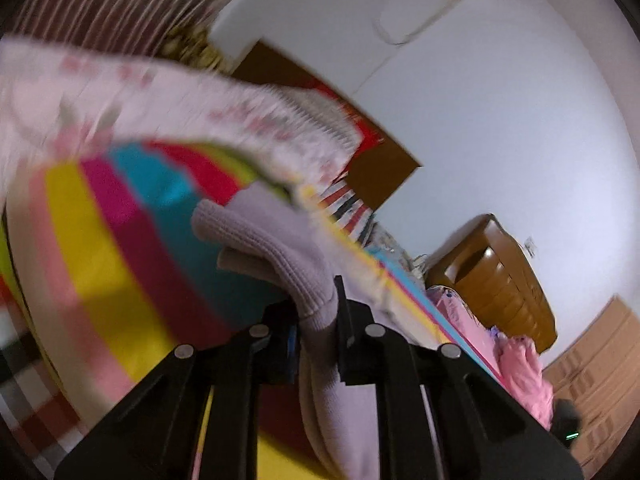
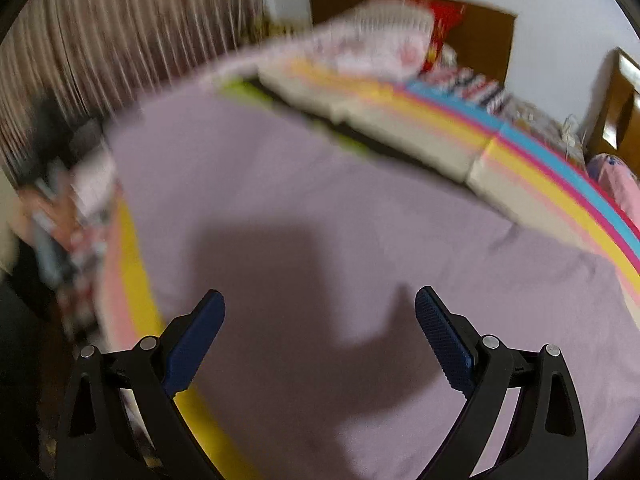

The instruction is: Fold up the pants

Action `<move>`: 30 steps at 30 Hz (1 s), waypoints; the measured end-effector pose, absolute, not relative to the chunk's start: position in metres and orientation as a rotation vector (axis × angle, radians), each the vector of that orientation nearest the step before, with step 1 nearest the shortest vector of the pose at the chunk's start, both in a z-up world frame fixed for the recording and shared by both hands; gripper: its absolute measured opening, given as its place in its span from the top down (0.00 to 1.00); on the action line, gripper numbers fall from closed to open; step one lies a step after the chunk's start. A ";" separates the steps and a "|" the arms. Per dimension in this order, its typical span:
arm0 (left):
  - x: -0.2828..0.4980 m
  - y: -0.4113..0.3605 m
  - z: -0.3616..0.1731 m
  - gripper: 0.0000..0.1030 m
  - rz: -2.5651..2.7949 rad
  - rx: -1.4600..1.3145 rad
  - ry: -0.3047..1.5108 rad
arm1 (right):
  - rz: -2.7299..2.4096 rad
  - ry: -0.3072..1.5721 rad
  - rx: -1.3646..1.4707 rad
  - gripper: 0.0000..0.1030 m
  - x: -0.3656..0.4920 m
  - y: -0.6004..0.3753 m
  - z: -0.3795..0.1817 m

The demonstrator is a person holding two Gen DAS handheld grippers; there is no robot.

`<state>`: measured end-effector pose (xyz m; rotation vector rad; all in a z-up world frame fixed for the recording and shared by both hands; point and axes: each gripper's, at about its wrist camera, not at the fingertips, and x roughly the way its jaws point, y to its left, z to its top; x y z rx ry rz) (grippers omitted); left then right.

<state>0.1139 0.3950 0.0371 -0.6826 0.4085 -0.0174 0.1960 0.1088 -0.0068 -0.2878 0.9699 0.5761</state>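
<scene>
Left claw (image 1: 316, 320) is pinched tight on the ribbed cuff (image 1: 280, 248) of the lilac pants (image 2: 340, 208), probably to carry that end over for a fold, while the right claw (image 2: 320, 344) hangs wide open and empty above the fabric spread across the striped bed (image 2: 540, 160).

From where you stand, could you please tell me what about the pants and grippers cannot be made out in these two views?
- Left wrist view: the left gripper is shut on the lilac pants' ribbed cuff; the rest of that leg drops below the frame edge.
- Right wrist view: the pants show no waistband or legs; motion blur and frame edges hide their outline.
- Right gripper: jaws open; whether they touch the cloth is unclear.
</scene>
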 end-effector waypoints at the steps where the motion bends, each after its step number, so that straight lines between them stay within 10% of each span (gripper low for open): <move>1: 0.113 0.388 0.048 0.87 -0.028 -0.657 0.397 | 0.579 0.919 -0.310 0.06 0.191 0.110 -0.007; 14: 0.141 0.228 0.164 0.87 -0.120 -0.271 0.380 | 0.572 0.893 -0.365 0.06 0.175 0.141 -0.004; 24: 0.115 0.012 0.111 0.86 -0.503 0.186 0.482 | 0.238 0.603 0.305 0.05 0.116 -0.128 0.065; 30: 0.077 -0.082 0.015 0.42 -0.682 0.435 0.616 | 0.015 0.567 0.415 0.05 0.066 -0.232 0.065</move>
